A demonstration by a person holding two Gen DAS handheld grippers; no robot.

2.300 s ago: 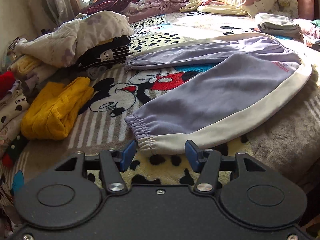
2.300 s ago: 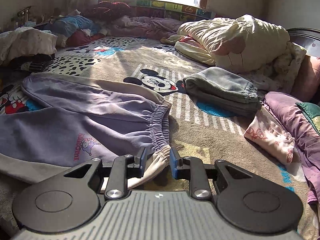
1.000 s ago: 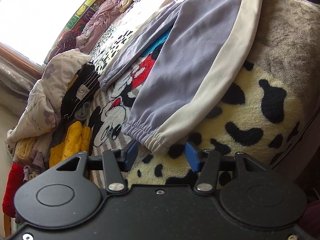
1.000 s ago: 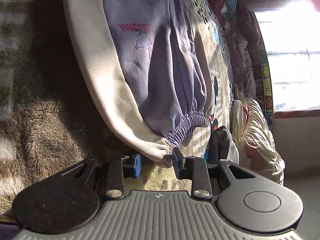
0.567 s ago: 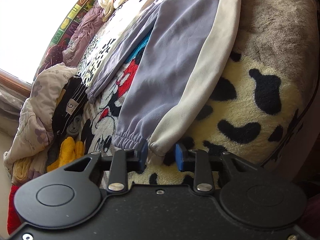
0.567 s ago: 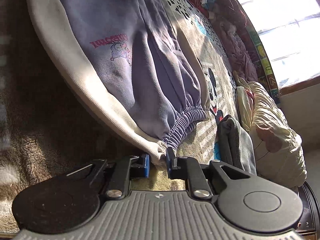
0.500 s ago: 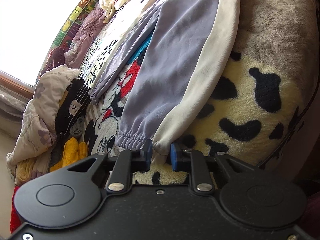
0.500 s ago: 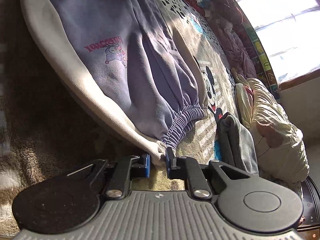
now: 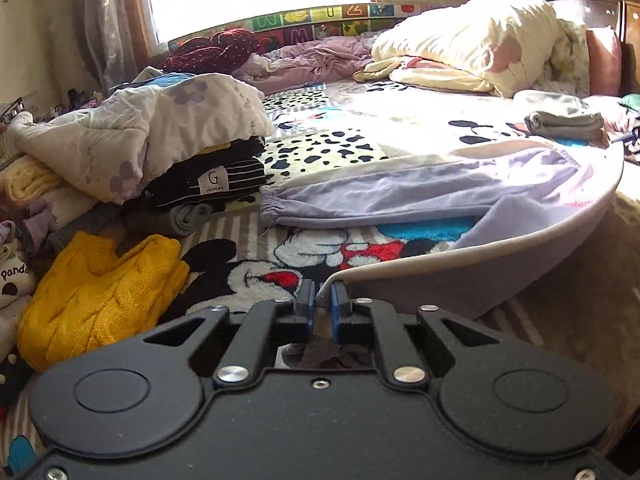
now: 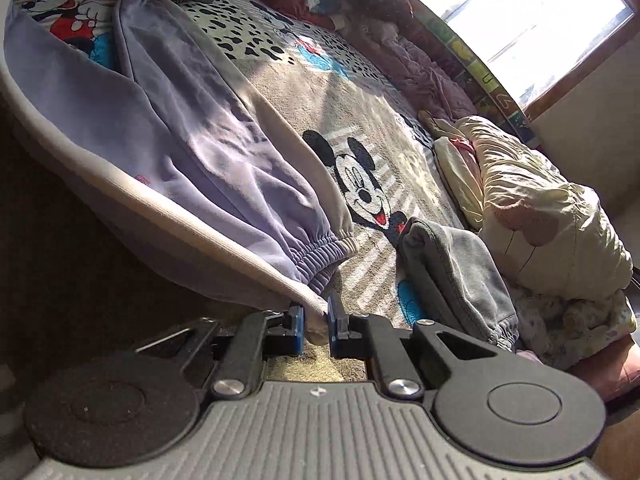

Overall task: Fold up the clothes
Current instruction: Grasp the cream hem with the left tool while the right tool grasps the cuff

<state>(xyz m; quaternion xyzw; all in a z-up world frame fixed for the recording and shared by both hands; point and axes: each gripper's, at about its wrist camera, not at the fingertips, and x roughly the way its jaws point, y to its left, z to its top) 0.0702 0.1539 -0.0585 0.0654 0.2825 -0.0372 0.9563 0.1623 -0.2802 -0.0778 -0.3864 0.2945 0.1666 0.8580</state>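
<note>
**2 grippers lift lilac sweatpants off a bed**

The left gripper pinches the cream-striped cuff of the lilac sweatpants; only its view shows a yellow sweater. The right gripper clamps the waistband corner; its view shows folded grey clothing on the Mickey blanket.

The sweatpants' cuff is hidden between the left gripper's jaws; their printed logo is blurred.

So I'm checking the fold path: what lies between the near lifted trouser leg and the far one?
In the left wrist view, only bare Mickey-print blanket lies between the lifted near leg and the far leg; no other clothes.
</note>
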